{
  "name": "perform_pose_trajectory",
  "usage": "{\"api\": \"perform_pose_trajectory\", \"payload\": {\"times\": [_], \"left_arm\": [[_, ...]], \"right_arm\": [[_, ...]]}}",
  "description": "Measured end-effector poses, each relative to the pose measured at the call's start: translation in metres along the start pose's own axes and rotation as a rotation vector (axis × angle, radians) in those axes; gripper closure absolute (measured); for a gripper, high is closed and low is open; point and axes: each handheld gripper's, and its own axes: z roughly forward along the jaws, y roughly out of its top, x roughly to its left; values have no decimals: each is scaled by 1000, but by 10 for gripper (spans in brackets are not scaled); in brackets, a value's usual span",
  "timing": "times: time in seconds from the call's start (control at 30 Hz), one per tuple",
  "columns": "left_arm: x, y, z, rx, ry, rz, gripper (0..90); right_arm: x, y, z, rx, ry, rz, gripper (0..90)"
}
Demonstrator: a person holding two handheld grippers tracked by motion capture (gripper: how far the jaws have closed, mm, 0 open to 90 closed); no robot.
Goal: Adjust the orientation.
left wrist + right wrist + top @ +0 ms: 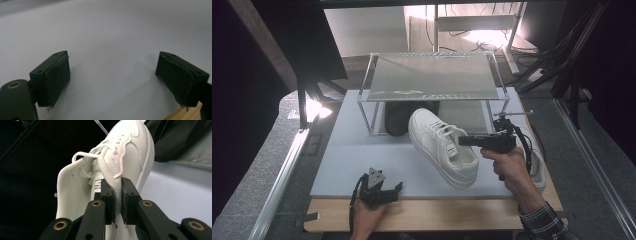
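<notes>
From the high view, the white sneaker (443,147) sits over the grey mat (357,165), toe pointing toward the clear two-tier shoe rack (432,77), with a dark shoe (398,119) already tucked on the lower level. The right gripper (467,141) comes in from the side and has it by the collar next to the tongue, which makes sense: that's the one thin edge you can pinch on a bulky shoe. My guess is it's headed for the rack. The left gripper (398,187) just rests near the front edge of the mat, out of the way.

Left gripper view: jaws wide apart, nothing between them, only bare mat (112,37) underneath.

Right gripper view: the right gripper (117,195) has its jaws clamped tight on the sneaker's (125,147) padded collar edge, so the shoe hangs tilted off the pads, toe away from the camera, laces (100,153) flopping loose.
</notes>
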Motion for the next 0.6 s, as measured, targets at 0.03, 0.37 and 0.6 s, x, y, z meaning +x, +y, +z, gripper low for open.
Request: {"api": "perform_pose_trajectory", "payload": {"times": [0.03, 0.37, 0.6], "left_arm": [[0, 0, 0, 0, 0, 0, 120], [0, 0, 0, 3, -1, 1, 120], [0, 0, 0, 3, -1, 1, 120]], "right_arm": [[1, 2, 0, 0, 1, 0, 819], [10, 18, -6, -21, 20, 1, 818], [17, 30, -8, -46, 47, 10, 818]]}}
